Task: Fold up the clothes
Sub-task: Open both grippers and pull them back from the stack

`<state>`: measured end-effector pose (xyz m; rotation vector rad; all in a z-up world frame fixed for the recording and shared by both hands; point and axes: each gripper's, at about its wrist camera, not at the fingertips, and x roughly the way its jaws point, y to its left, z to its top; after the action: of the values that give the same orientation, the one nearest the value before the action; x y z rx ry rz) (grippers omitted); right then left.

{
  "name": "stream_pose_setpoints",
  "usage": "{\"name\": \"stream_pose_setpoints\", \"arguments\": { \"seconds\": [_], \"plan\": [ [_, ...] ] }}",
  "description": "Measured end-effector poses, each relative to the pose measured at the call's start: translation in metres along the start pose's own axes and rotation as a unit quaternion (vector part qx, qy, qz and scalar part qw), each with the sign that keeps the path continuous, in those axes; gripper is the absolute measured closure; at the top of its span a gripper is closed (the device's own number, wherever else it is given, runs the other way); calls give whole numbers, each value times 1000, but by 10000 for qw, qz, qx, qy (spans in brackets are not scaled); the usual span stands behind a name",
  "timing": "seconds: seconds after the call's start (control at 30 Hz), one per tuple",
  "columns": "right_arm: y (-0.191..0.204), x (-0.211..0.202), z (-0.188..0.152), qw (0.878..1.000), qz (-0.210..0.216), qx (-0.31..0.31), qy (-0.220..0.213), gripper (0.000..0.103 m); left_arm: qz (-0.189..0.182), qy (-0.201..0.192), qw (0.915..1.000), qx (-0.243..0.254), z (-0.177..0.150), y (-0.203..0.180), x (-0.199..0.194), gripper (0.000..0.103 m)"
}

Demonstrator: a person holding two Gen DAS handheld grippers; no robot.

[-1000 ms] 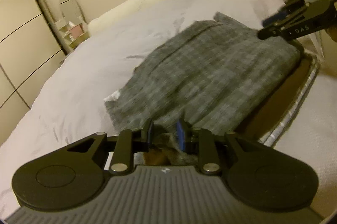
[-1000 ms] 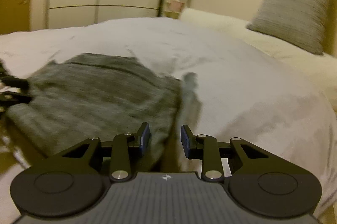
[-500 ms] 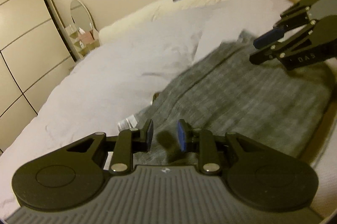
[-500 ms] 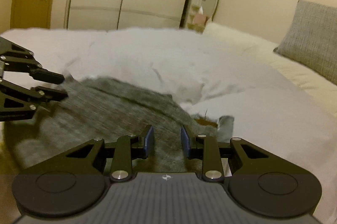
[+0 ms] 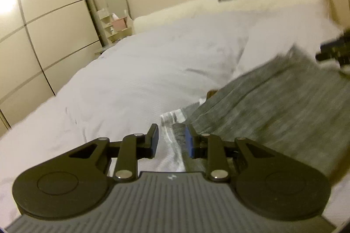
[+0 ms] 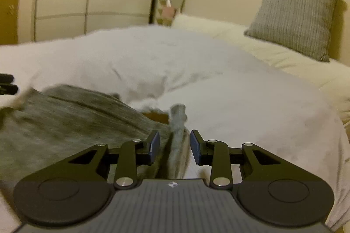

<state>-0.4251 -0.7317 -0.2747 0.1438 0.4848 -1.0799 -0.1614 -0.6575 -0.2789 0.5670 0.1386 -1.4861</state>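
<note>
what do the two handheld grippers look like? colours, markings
Both look identical: the left gripper and right gripper are matte black with two linkage fingers, blue pads, silver pivot screws, round black side discs and a grey ribbed body bearing a small white logo. No cables, hands or sleeves are visible.

A second ago the left gripper (image 5: 171,143) pinched the grey garment (image 5: 273,106); now its jaws stand apart with only an edge of the cloth between them. The garment has slid from centre toward 3 o'clock in the left view. The right gripper (image 6: 174,146) has opened wider over a cloth strip.
</note>
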Motion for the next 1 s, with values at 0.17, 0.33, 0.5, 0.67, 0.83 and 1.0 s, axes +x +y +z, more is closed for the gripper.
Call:
{"name": "stream_pose_setpoints", "arguments": {
  "seconds": [0.17, 0.33, 0.5, 0.67, 0.83, 1.0],
  "plan": [
    [22, -41, -27, 9993, 363, -114, -23, 70, -489, 86, 9987, -108, -22, -20, -32, 80],
    [22, -47, -44, 9988, 363, 23, 314, 69, -384, 351, 9986, 125, -37, -31, -30, 80],
    [23, -85, -44, 9975, 402, 541, 207, 63, -284, 355, 9980, -439, -48, -23, -65, 80],
    [48, -113, -68, 9924, 541, 1066, 278, 46, -304, 326, 9932, -1072, -73, -31, -111, 67],
    [69, -114, -102, 9865, 557, 1390, 658, 46, -616, 666, 9899, -1094, -96, -62, -118, 59],
    [81, -109, -121, 9865, 398, 1305, 901, 45, -600, 796, 9904, -961, -121, -79, -111, 53]
  ]
}}
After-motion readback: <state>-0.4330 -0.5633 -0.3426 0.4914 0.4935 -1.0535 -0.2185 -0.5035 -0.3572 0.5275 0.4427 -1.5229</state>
